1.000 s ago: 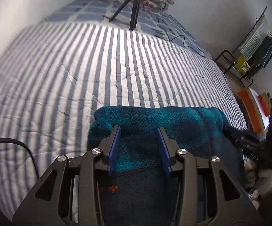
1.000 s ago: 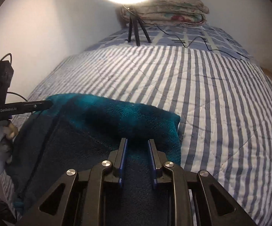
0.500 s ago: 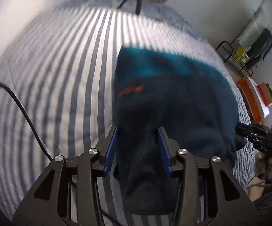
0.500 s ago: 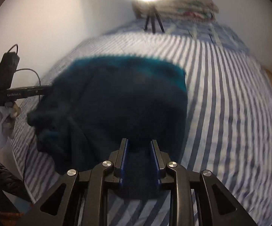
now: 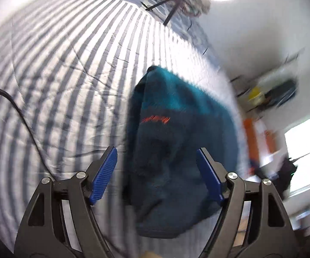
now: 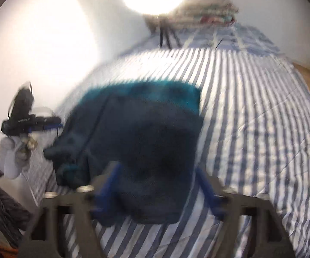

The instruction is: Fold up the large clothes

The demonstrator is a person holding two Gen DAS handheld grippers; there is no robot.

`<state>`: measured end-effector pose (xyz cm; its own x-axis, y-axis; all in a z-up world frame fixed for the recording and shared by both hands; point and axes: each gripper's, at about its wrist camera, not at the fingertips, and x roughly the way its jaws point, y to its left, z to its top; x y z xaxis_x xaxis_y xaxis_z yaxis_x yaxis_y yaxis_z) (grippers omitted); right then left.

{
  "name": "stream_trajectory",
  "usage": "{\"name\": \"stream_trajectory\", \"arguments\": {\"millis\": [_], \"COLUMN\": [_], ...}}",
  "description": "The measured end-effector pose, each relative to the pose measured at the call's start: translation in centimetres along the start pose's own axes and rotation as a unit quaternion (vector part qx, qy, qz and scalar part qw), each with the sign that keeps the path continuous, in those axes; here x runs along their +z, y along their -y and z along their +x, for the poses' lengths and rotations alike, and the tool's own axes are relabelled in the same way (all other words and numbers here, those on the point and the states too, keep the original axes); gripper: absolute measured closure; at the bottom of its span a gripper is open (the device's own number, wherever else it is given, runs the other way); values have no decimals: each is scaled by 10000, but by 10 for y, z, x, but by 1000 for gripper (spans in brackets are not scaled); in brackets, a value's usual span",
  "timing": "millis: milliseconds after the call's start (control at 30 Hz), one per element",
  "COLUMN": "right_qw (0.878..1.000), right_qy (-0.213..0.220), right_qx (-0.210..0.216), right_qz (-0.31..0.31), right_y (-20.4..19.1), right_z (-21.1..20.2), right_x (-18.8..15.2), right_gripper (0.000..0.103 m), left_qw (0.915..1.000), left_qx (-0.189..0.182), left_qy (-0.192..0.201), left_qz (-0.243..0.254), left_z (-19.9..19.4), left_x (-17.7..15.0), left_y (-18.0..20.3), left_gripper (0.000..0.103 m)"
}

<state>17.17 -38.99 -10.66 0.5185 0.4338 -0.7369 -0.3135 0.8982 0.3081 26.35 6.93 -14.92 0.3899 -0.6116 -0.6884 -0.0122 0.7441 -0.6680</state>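
Left gripper [image 5: 156, 175] and right gripper [image 6: 158, 188] both opening wide, pads off the cloth, nothing pinched. Blue-green fleece [image 5: 176, 133] lying folded on the striped bed [image 5: 69, 64], low edge near the jaws. Could flop open or slide off the bed edge if bumped on the way out. A moment back: clamped on the fleece; now let go. Far off, a tripod [image 5: 170, 10].

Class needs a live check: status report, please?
Left gripper and right gripper opening, clear of teal garment. Garment folded on striped bed. Nothing blocking.
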Motion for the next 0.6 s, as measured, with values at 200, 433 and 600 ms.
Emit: {"name": "stream_trajectory", "arguments": {"millis": [200,433,600], "right_qw": [9951,9832,9748], "right_qy": [-497,-820,-950], "right_qx": [555,1130,1494], "right_qz": [649,1179,1356], "right_y": [38,60,59], "right_z": [24,57,78], "right_x": [3,-9,-8], "right_gripper": [7,7,7], "left_qw": [9958,9925,9926], "left_qx": [-561,-707,-702], "left_qy": [-456,-764,-842], "left_qz": [-556,-642,-526], "left_z": [16,40,54], "left_x": [11,1,0], "left_y": [-29,-38,-32], "left_gripper": [19,19,19]}}
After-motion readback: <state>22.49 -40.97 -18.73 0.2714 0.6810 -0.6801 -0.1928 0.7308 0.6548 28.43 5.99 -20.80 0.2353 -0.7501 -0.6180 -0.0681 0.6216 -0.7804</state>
